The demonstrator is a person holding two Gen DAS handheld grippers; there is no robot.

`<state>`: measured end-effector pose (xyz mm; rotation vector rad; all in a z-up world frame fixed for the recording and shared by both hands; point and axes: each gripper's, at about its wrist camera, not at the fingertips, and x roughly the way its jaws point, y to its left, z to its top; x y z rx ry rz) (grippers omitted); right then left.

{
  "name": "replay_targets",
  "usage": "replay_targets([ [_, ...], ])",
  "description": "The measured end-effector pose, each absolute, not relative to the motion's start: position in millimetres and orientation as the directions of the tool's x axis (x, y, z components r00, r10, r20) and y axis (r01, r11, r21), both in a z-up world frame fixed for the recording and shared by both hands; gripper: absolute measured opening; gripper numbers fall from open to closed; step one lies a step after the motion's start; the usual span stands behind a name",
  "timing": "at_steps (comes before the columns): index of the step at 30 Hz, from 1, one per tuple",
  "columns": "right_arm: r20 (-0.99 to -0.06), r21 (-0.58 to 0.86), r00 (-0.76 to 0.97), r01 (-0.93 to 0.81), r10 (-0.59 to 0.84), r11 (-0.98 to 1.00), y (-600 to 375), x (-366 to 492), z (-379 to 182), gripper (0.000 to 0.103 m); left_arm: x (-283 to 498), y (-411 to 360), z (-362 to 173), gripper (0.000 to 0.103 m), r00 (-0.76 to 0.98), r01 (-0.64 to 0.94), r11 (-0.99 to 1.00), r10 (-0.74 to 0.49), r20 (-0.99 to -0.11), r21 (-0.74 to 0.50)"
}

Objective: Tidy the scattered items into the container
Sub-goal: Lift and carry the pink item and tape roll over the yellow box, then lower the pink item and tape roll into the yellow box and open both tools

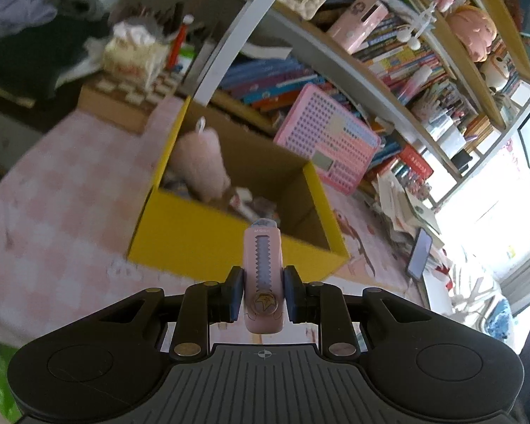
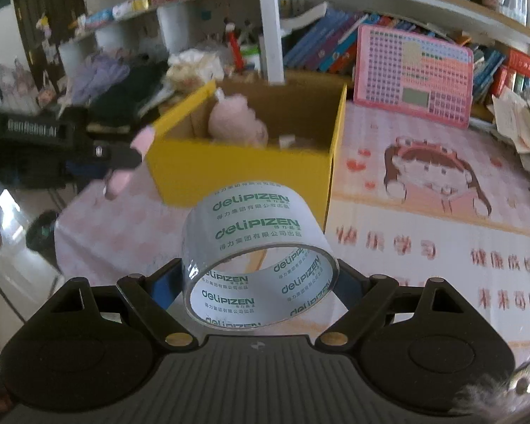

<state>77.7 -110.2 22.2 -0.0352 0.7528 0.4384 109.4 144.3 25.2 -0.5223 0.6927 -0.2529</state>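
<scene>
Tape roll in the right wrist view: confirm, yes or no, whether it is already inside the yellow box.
No, the tape roll is clamped in the right claw, in front of the yellow box.

Pink retractable eraser (image 1: pixel 263 275) upright, clamped in left tongs (image 1: pixel 263 298), near yellow cardboard box (image 1: pixel 208 233). Clear tape roll (image 2: pixel 258 258), green print, held in right tongs (image 2: pixel 259 282). Box open, pink plush (image 1: pixel 203 162) inside.
</scene>
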Motion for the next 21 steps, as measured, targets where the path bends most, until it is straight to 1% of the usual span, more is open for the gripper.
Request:
replay_targets([
  [5, -0.589, 0.196, 0.693, -0.376, 0.415, 0.906, -116, 121, 48, 0.087, 130, 138, 39, 0.023, 0.79, 0.051, 0.867, -0.339, -0.512, -0.496],
  [11, -0.521, 0.152, 0.743, -0.404, 0.421, 0.902, -106, 180, 71, 0.087, 157, 127, 47, 0.023, 0.813, 0.029, 0.894, -0.281, -0.509, -0.447],
  [16, -0.498, 0.126, 0.746, -0.441, 0.441, 0.889, -93, 227, 78, 0.087, 184, 119, 39, 0.023, 0.814, -0.01, 0.91, -0.233, -0.532, -0.414],
  [21, -0.518, 0.074, 0.723, -0.494, 0.457, 0.866, -77, 265, 70, 0.087, 211, 106, 27, 0.023, 0.797, -0.032, 0.935, -0.189, -0.574, -0.352],
])
